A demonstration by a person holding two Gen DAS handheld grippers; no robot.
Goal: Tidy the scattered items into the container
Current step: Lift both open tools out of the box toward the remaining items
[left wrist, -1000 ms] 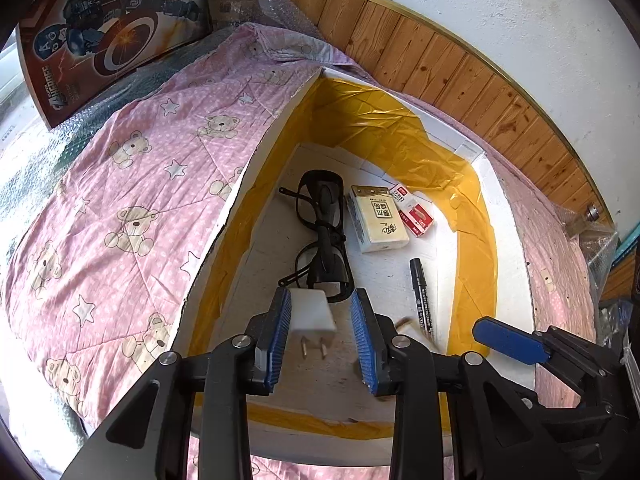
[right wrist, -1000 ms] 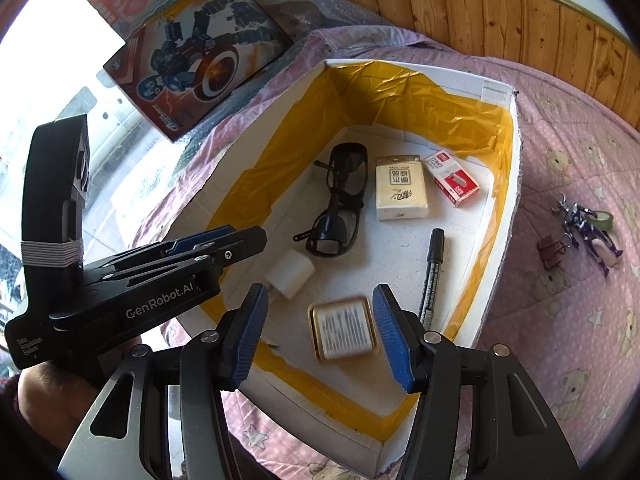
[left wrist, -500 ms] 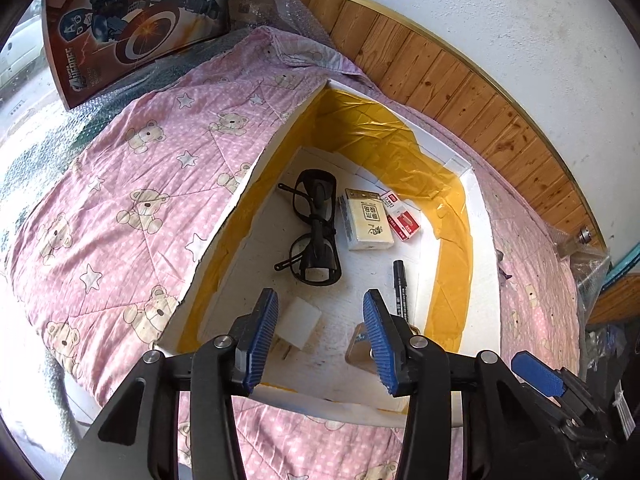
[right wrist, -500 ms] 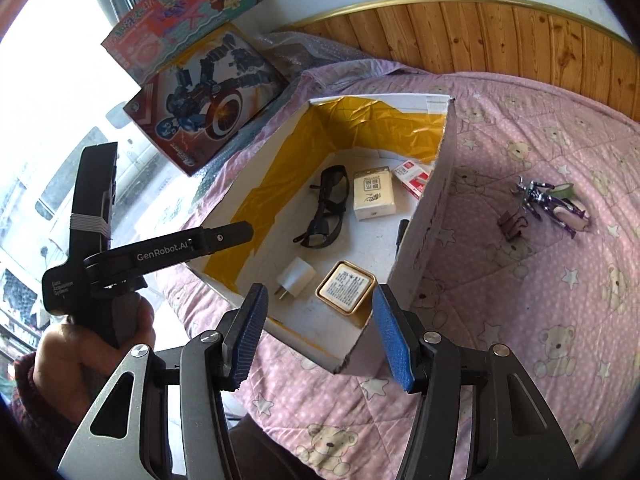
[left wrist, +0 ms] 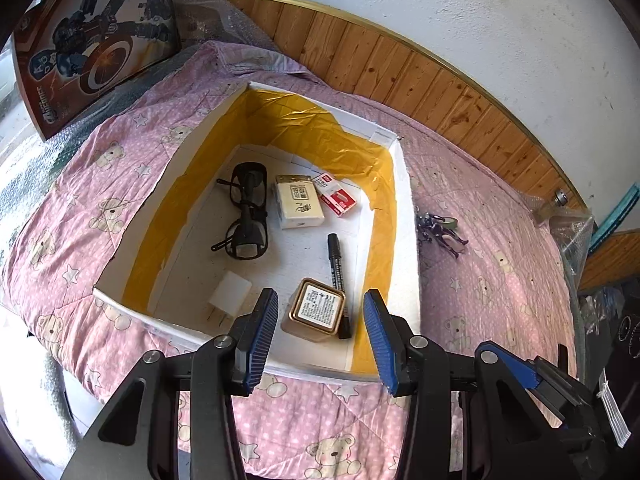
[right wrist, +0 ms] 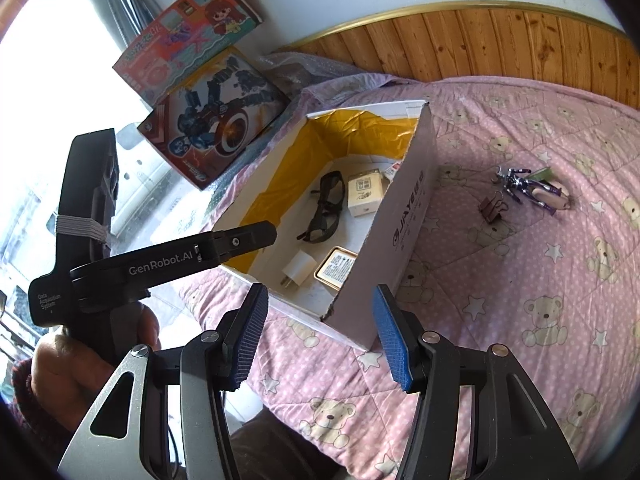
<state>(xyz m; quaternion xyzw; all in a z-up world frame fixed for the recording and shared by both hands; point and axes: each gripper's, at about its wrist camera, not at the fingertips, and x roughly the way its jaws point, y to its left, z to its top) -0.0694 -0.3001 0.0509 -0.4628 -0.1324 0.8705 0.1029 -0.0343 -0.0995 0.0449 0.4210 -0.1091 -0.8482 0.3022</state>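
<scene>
A white box with yellow lining (left wrist: 404, 216) (right wrist: 404, 216) sits on the pink bear quilt. Inside lie black glasses (left wrist: 246, 210), a cream pack (left wrist: 298, 200), a red pack (left wrist: 334, 198), a black marker (left wrist: 338, 268), a gold tin (left wrist: 316, 308) (right wrist: 336, 268) and a white plug (left wrist: 230, 292) (right wrist: 298, 268). My left gripper (left wrist: 320, 334) is open and empty above the box's near rim. My right gripper (right wrist: 320, 338) is open and empty near the box's front corner. A purple toy figure (left wrist: 440, 230) (right wrist: 528, 186) and a binder clip (right wrist: 493, 208) lie on the quilt to the box's right.
Two toy boxes (right wrist: 216, 120) lean at the back left by the window. A wood-panelled wall (left wrist: 440, 84) runs behind the bed. A hand (right wrist: 96, 356) holds the left gripper's handle. A clear plastic bag (left wrist: 568, 220) sits at the far right.
The left gripper let go of the white plug, which now lies in the box. Both grippers drew back and up from the box, empty; the tin stays inside.
</scene>
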